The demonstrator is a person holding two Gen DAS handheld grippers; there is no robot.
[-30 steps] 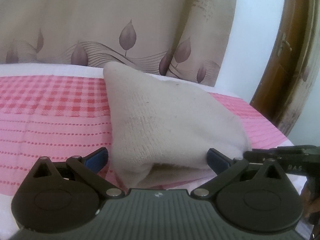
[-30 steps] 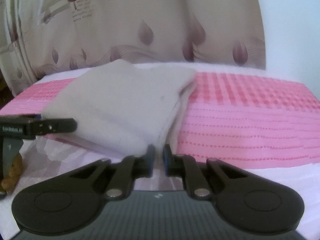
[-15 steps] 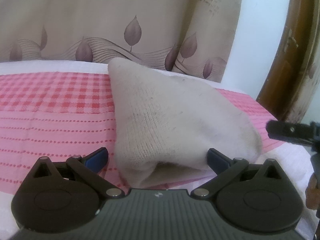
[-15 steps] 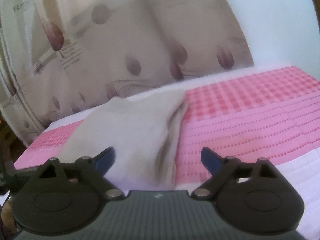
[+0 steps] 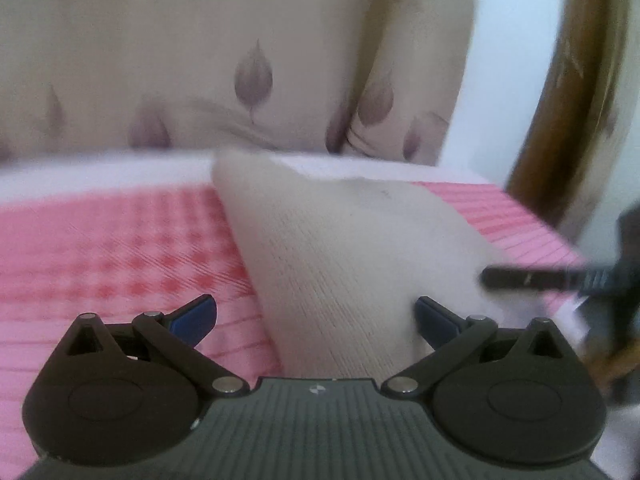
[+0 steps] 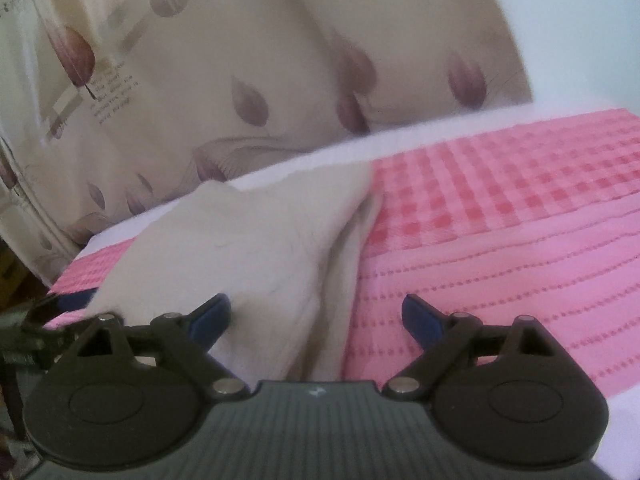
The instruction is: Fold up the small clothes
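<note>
Now: both grippers off the folded cloth (image 5: 340, 264).
Left gripper (image 5: 316, 314) & right gripper (image 6: 316, 316) jaws wide, holding nothing; cloth on pink cover (image 6: 500, 264), long axis running away, straight ahead of the left, left-of-centre for the right.

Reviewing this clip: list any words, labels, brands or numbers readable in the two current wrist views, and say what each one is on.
Curtain, right wrist view: several lines of small dark print beside a leaf motif, too blurred to read.
Curtain, same view, top left edge: a faint line of print, too blurred to read.
Left gripper and right gripper bodies: a small white emblem on each, no letters.
Cream garment and pink checked cloth: no text.
</note>
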